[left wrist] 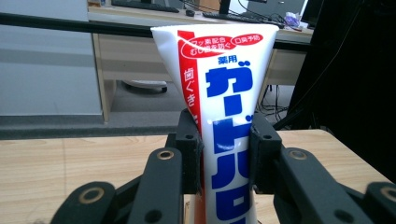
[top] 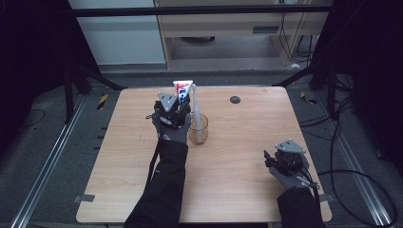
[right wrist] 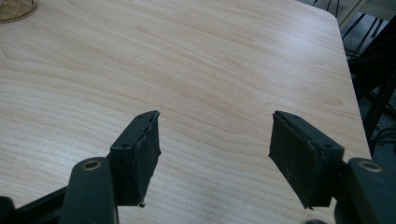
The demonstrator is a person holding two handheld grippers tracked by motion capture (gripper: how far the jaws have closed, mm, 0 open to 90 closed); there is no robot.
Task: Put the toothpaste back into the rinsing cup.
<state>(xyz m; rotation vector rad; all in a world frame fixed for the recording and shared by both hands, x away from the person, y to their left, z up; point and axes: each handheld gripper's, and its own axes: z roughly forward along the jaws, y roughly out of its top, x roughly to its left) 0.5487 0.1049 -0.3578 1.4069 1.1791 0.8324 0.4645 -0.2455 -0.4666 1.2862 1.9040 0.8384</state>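
One pale wooden worktop [top: 228, 156] carries the whole scene, its rounded corners set on a dark frame above a grey floor. Two dark sleeves come in from the near edge, each hand in a grey glove. The left hand-held gripper [top: 172, 110] is raised over the middle-left of the worktop and is clamped on a toothpaste tube [top: 183, 90]. In the left gripper view the black pads press both sides of the tube [left wrist: 229, 116], which stands upright with its flat crimped end on top (white, with a red band and blue lettering). The right hand-held gripper [top: 280, 159] rests low near the right front corner, well apart from the tube; in its own view the jaws stand wide apart over bare wood [right wrist: 215, 140]. Just right of the left hand-held gripper stands a clear glass cup [top: 198, 129] with a white toothbrush [top: 195, 102] leaning in it. A small dark round disc [top: 235, 99] lies toward the far edge.
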